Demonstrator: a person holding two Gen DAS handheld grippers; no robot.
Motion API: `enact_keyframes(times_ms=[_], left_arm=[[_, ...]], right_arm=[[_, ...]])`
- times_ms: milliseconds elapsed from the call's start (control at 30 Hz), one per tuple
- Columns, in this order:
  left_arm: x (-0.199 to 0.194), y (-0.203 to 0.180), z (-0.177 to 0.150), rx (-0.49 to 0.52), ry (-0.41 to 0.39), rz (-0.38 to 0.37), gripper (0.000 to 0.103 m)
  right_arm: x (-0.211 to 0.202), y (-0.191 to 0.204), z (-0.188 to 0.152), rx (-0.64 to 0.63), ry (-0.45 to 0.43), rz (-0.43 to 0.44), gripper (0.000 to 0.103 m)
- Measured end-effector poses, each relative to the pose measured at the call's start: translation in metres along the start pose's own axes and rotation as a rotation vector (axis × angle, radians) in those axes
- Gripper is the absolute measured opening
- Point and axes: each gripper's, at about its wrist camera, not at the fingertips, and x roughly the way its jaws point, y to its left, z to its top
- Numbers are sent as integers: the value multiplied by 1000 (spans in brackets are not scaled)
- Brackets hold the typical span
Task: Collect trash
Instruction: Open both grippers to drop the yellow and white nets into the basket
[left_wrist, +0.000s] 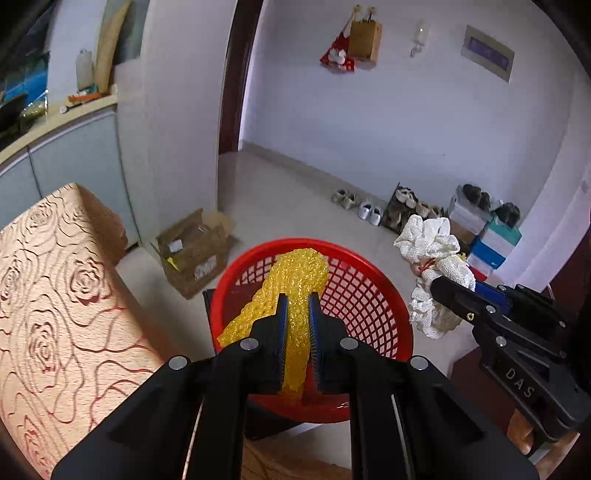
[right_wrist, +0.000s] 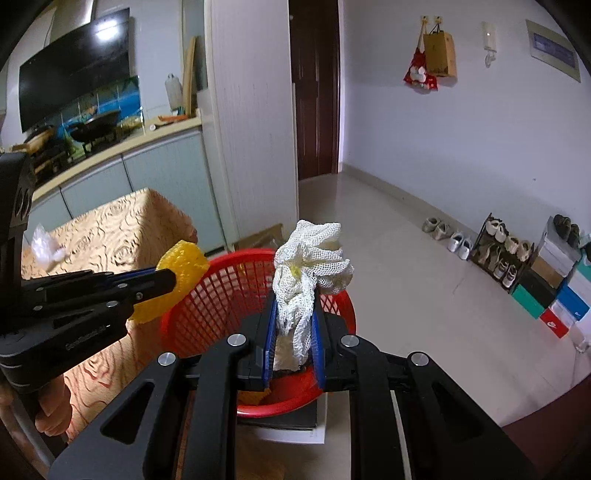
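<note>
- Left gripper (left_wrist: 298, 295) sits closest to the lens, clamped tight on a strip of yellow foam netting (left_wrist: 295, 280) that hangs right over the red basket (left_wrist: 369, 295).
- Right gripper (right_wrist: 293, 295) is pinched around a wad of white mesh netting (right_wrist: 310, 251), held above the basket's rim (right_wrist: 207, 317), roughly at 3 o'clock from the yellow piece.
- So I reckon we're at the drop-off step: both bits of trash are carried and hovering over the basket, neither let go yet.
- Next move, I'd say, is to dip both a little lower and open up; the netting is light and clingy, so it may snag on the pads.
- Some crumpled white stuff (right_wrist: 46, 247) on the patterned tablecloth (right_wrist: 122, 229) at 9 o'clock looks like the next pickup.
- Readable writing: "DAS" on the right gripper's body in the left view. The lettering on the left gripper's side is too blurry to read.
</note>
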Motion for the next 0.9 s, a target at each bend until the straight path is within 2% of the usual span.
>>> enact_keyframes(times_ms=[300, 433, 500, 567, 633, 733, 900], left_arm=[[19, -4, 0, 5, 29, -14, 11], [22, 1, 1, -7, 41, -24, 19], [22, 2, 1, -8, 40, -17, 25], [22, 5, 1, -16, 39, -15, 36], [20, 7, 1, -25, 37, -12, 41], [14, 11, 1, -35, 27, -6, 42], [-1, 12, -1, -24, 1, 21, 44]], right_arm=[[21, -2, -7, 2, 62, 19, 18], [26, -1, -10, 5, 75, 32, 19], [27, -1, -10, 8, 79, 38, 23], [27, 0, -10, 14, 78, 40, 29], [25, -1, -10, 19, 72, 36, 33], [22, 0, -9, 22, 65, 31, 38], [16, 1, -9, 26, 54, 32, 38]])
